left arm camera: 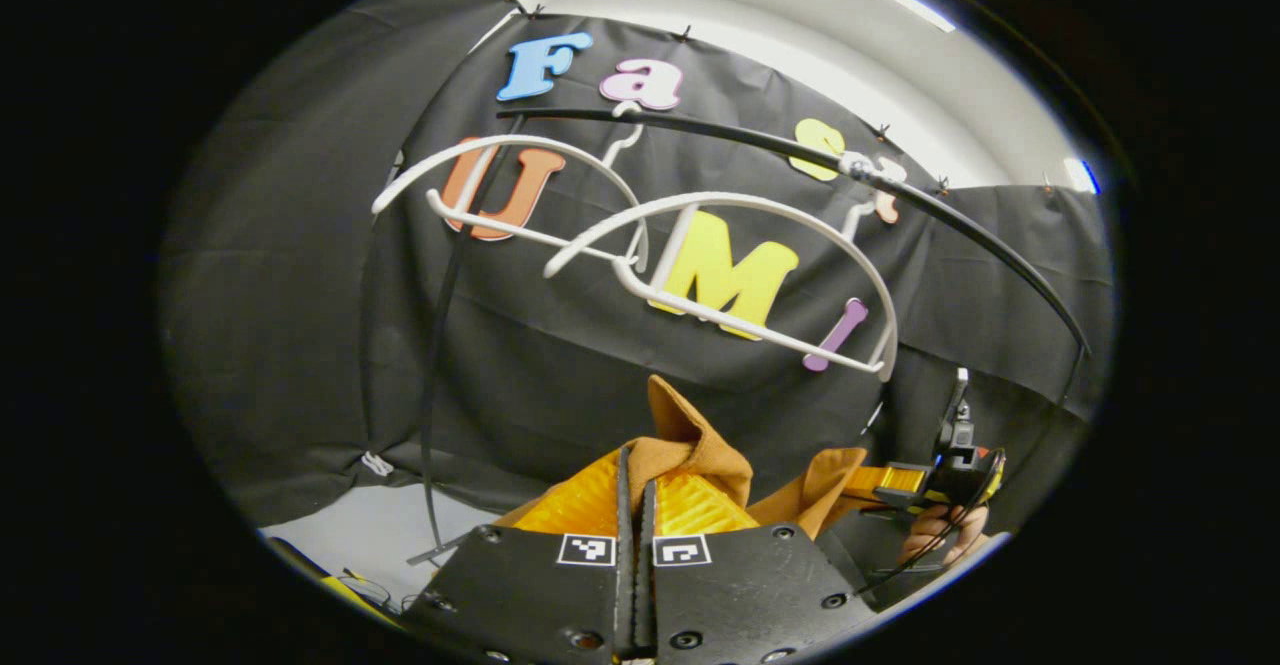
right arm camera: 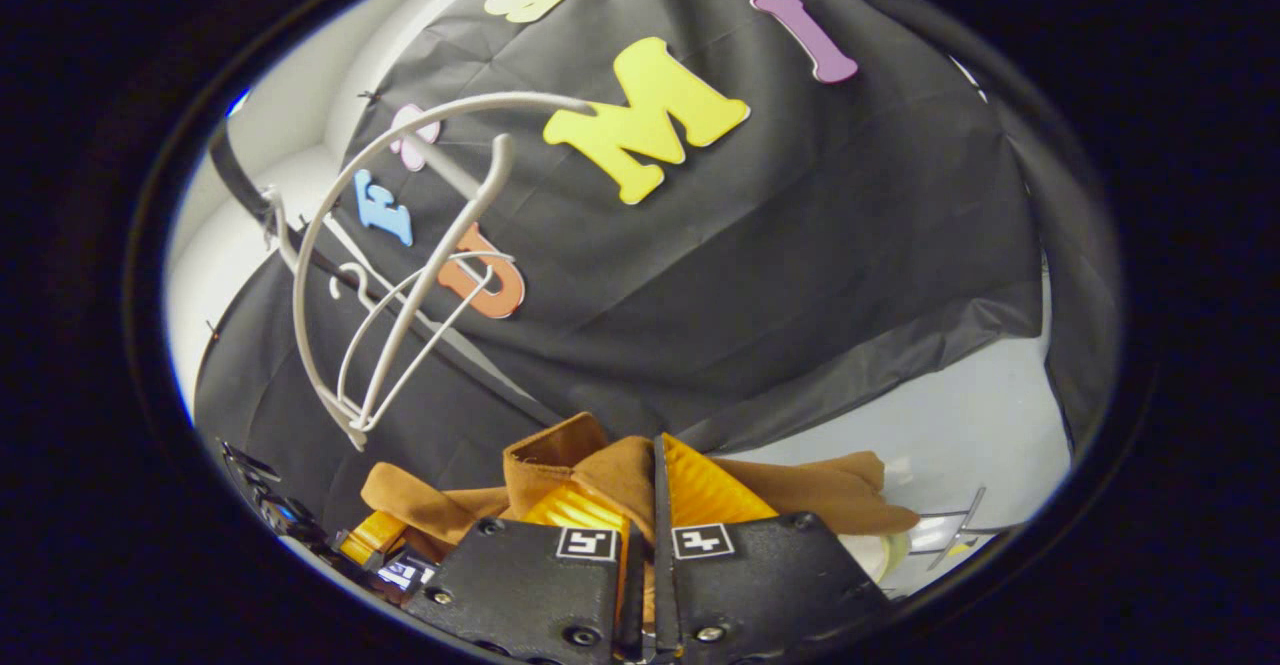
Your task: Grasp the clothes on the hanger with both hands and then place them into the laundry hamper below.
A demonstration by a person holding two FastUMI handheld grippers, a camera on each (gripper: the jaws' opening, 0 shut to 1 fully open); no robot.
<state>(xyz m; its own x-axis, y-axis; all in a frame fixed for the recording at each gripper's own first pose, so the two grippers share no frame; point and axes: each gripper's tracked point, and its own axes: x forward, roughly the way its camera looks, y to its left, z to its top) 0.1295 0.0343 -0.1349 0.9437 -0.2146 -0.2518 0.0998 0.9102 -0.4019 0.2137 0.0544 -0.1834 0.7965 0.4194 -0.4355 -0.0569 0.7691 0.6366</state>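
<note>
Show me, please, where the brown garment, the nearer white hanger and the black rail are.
brown garment (left arm camera: 700, 435): left gripper view, its raised fold.
nearer white hanger (left arm camera: 740, 207): left gripper view, its curved top.
black rail (left arm camera: 960, 220): left gripper view, its bar.

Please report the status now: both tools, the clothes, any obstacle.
Left tool and right tool both shut on brown cloth garment. Garment off the two bare white plastic hangers. No obstacle seen.

The brown garment (left arm camera: 700, 445) is mostly hidden behind the left gripper (left arm camera: 634, 505).

garment (left arm camera: 700, 445): soft matt cloth; hangers (left arm camera: 720, 245): smooth, prob. plastic; rail (left arm camera: 800, 150): glossy
</note>
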